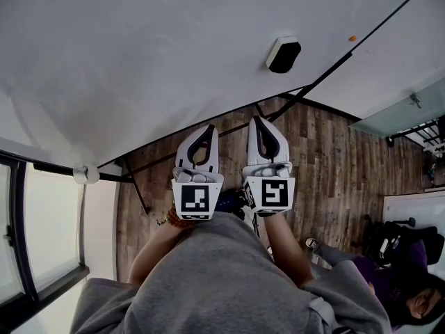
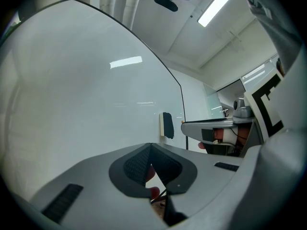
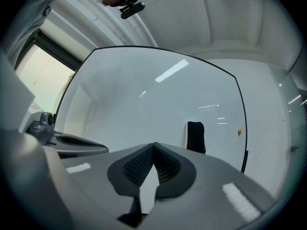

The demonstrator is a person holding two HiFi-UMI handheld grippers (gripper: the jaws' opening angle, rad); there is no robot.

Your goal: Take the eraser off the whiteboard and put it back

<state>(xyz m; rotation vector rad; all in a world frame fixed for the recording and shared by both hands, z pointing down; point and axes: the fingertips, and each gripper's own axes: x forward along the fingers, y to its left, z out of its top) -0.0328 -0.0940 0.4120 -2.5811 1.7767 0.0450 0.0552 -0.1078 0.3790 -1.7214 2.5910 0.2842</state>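
The eraser (image 1: 284, 54) on the whiteboard (image 1: 139, 61), upper right, is likely light, stiff-backed and soft-faced, best held by its long sides; your left tongs (image 1: 208, 128) and right tongs (image 1: 258, 121) are clenched empty.

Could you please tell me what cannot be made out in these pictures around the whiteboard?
- Head view: the back of the eraser is hidden by its own body, so what holds it on the whiteboard is unclear.
- All views: the orange spot near the board's edge is too small to identify.
- Head view: the black stand is mostly hidden behind the board, so its feet cannot be seen.
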